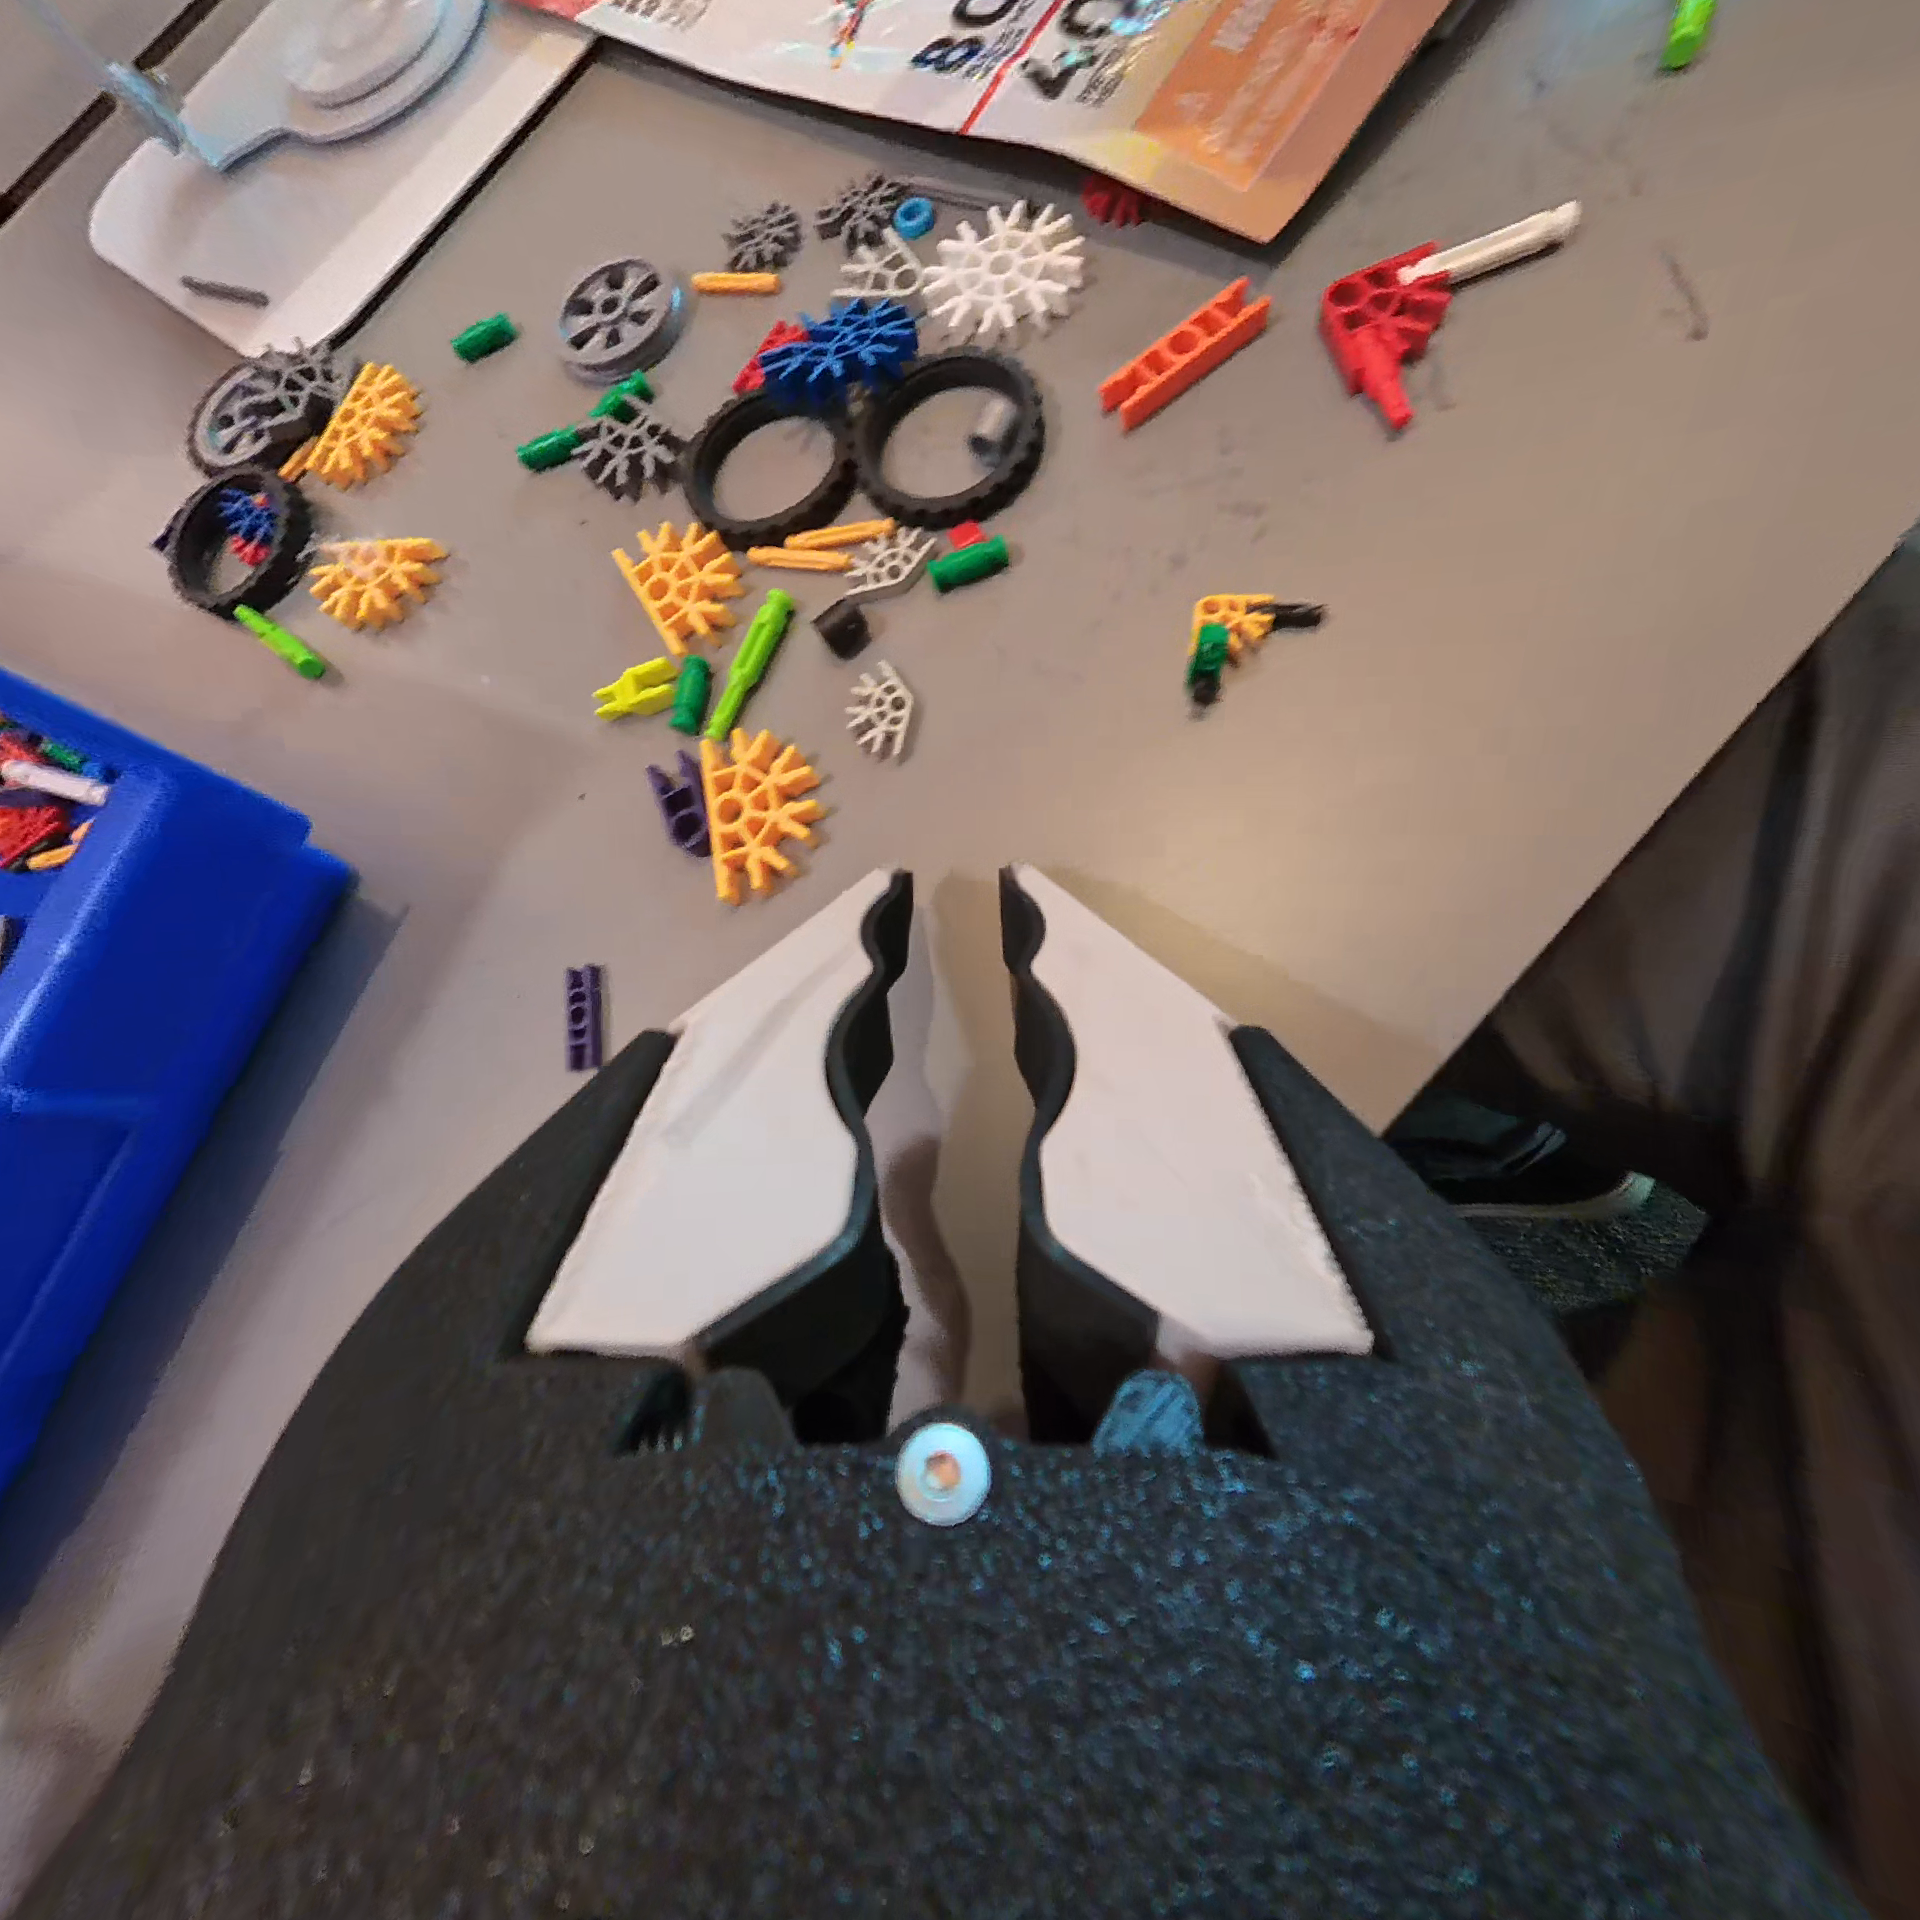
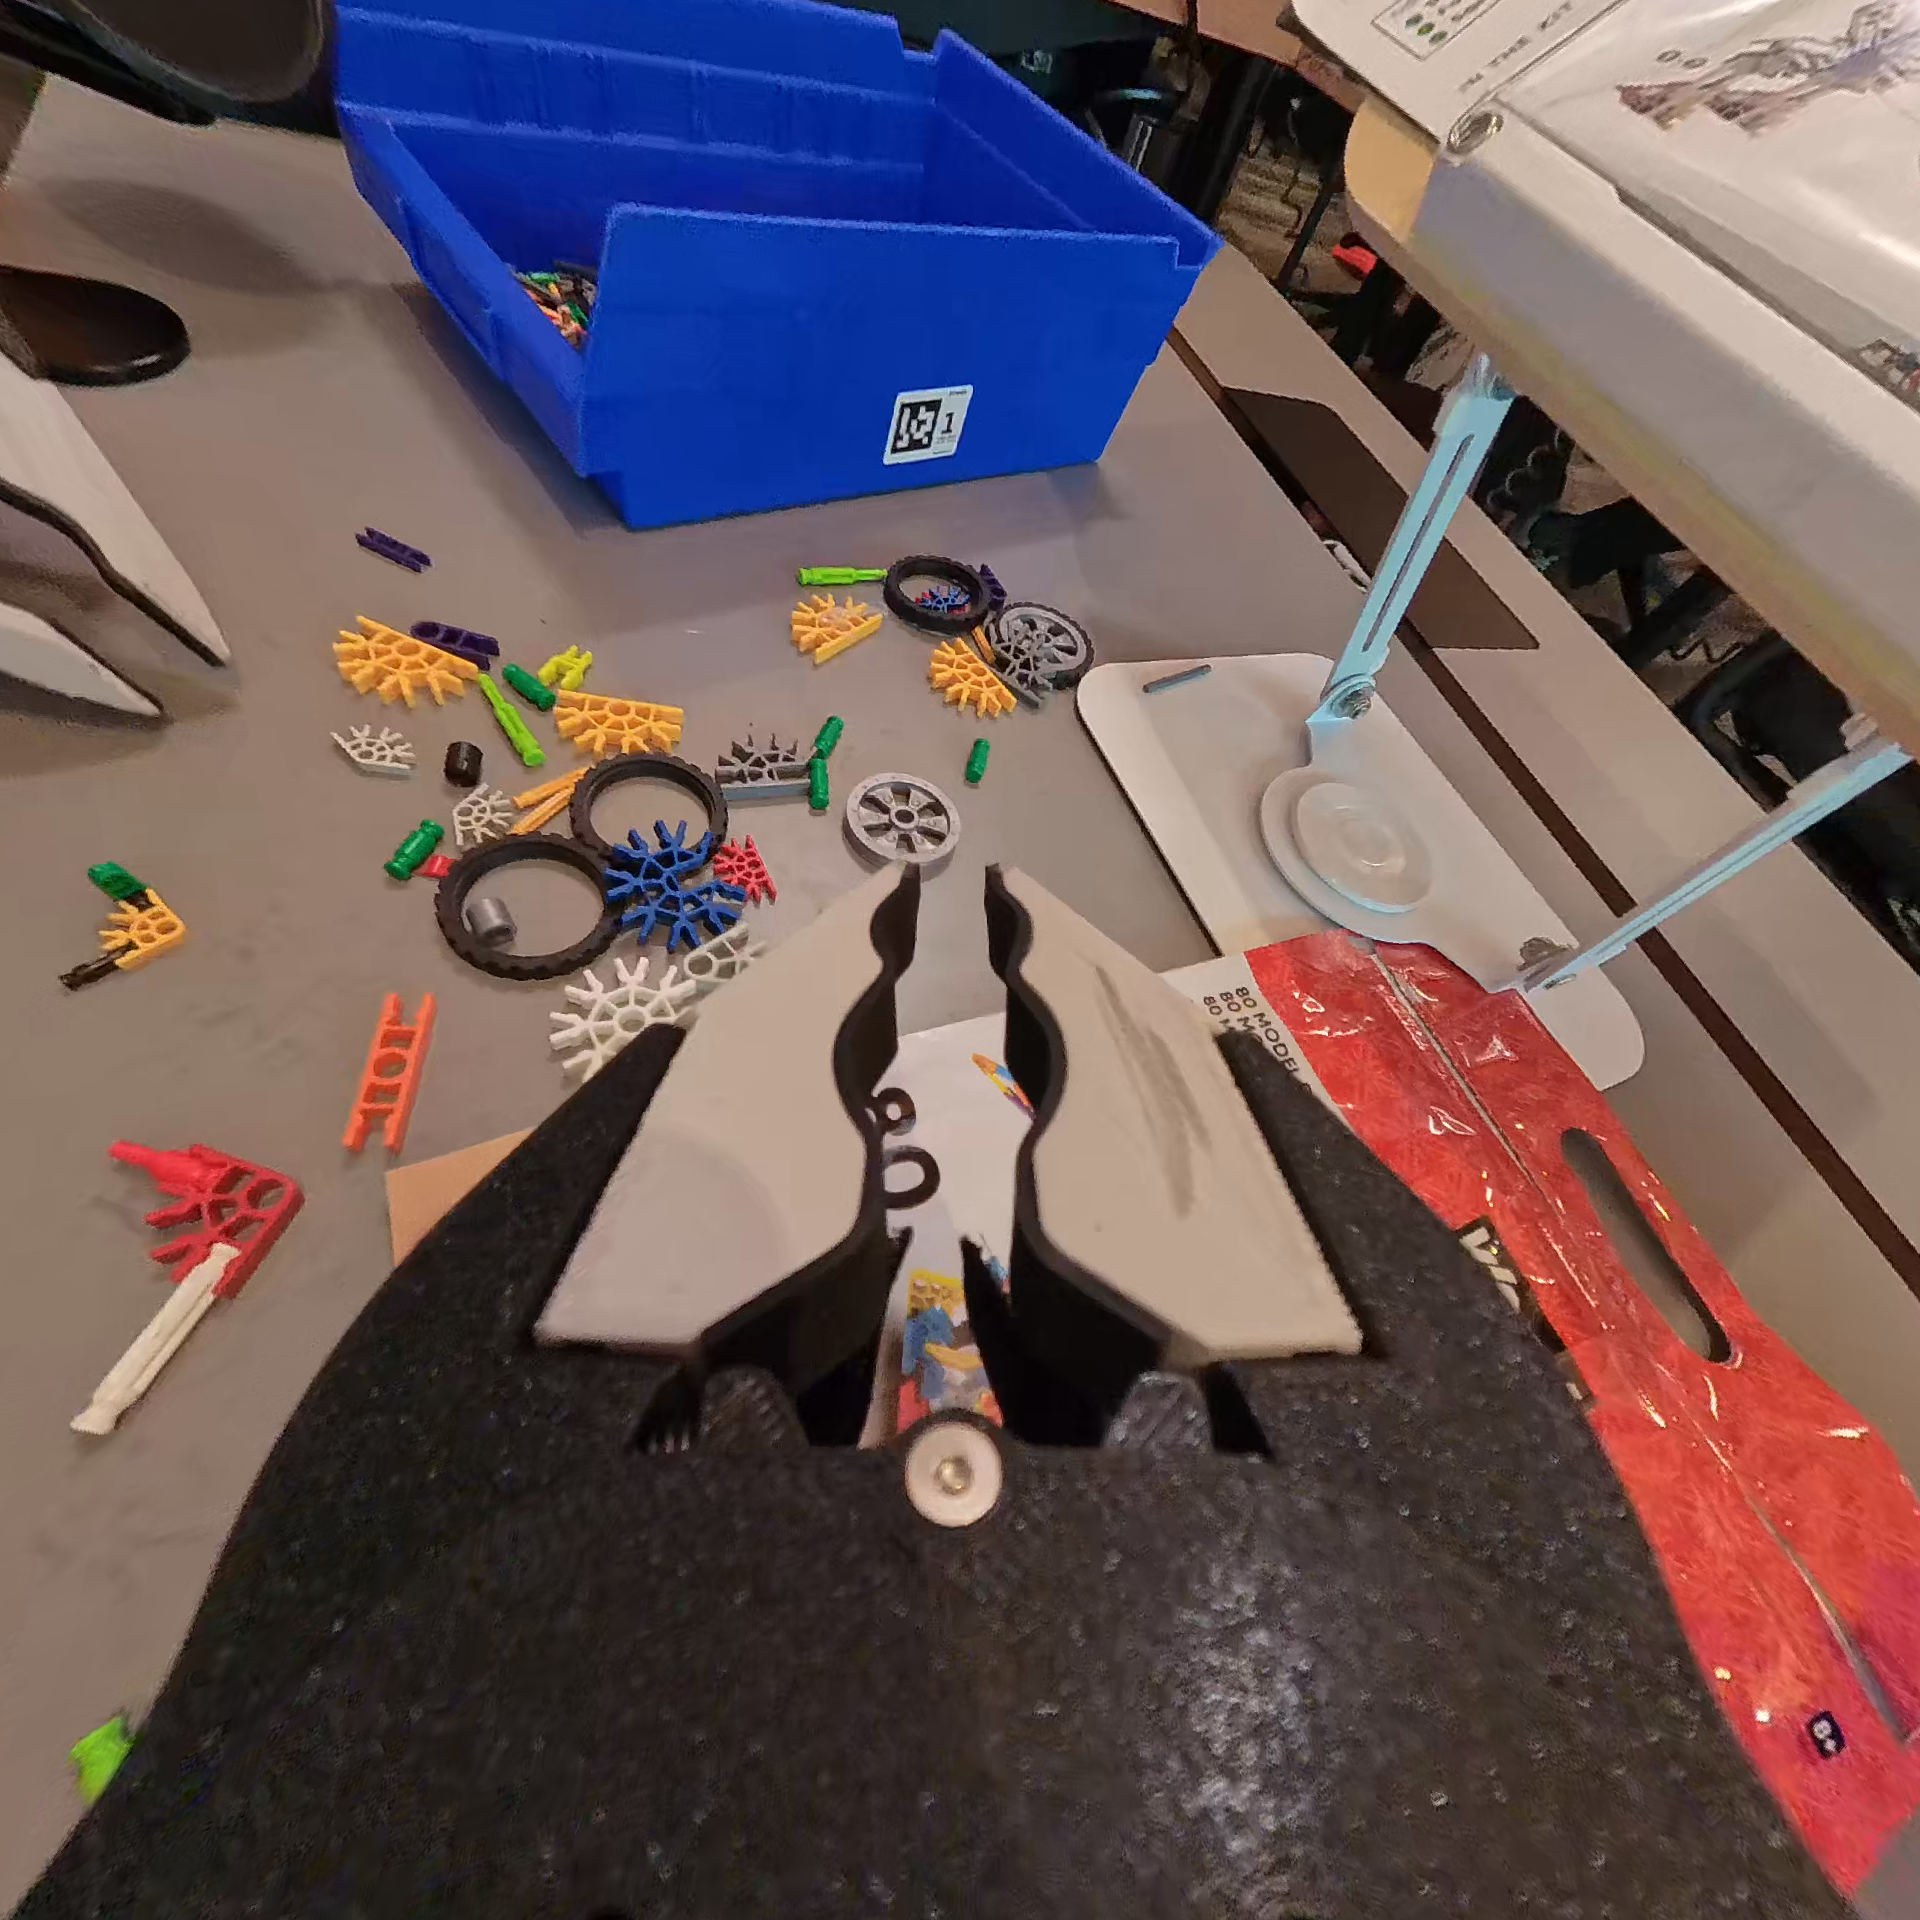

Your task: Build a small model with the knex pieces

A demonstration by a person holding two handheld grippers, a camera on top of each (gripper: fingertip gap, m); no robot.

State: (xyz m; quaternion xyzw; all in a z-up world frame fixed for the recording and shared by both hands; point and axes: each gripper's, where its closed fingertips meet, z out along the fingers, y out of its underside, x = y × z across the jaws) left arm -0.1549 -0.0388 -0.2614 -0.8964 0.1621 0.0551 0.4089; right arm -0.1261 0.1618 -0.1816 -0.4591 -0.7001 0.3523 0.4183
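Loose plastic construction pieces lie scattered on a grey table (image 1: 1351, 831). My left gripper (image 1: 956, 878) is slightly open and empty, just above the table. Nearest to it are a yellow fan connector (image 1: 764, 810) and a purple connector (image 1: 681, 805). Beyond lie two black tyres (image 1: 707, 468), a blue connector (image 1: 847, 348) and a white connector (image 1: 1003, 272). My right gripper (image 2: 953, 878) is slightly open and empty, above a red printed bag (image 2: 1558, 1195). Its tips point past a grey wheel (image 2: 902, 821) and the blue connector (image 2: 665, 883). The left gripper's fingers (image 2: 104, 551) show at the left edge.
A blue bin (image 2: 831, 343) holding more pieces stands at the far side; it also shows in the left wrist view (image 1: 156, 987). A white stand base (image 2: 1174, 748) with a light blue arm (image 2: 1403, 582) is on the right. The table edge (image 1: 1558, 935) drops to the floor. The left gripper's tips are roughly 20 cm from the right gripper's. The yellow fan connector (image 1: 764, 810) sits 4 cm or so from the ends of my left fingers. It turns up in the right wrist view (image 2: 388, 662) as well. From my right tips it is roughly 11 cm to the grey wheel (image 2: 902, 821); from my left, 20 cm. My left wrist view (image 1: 618, 300) looks at it from another angle.
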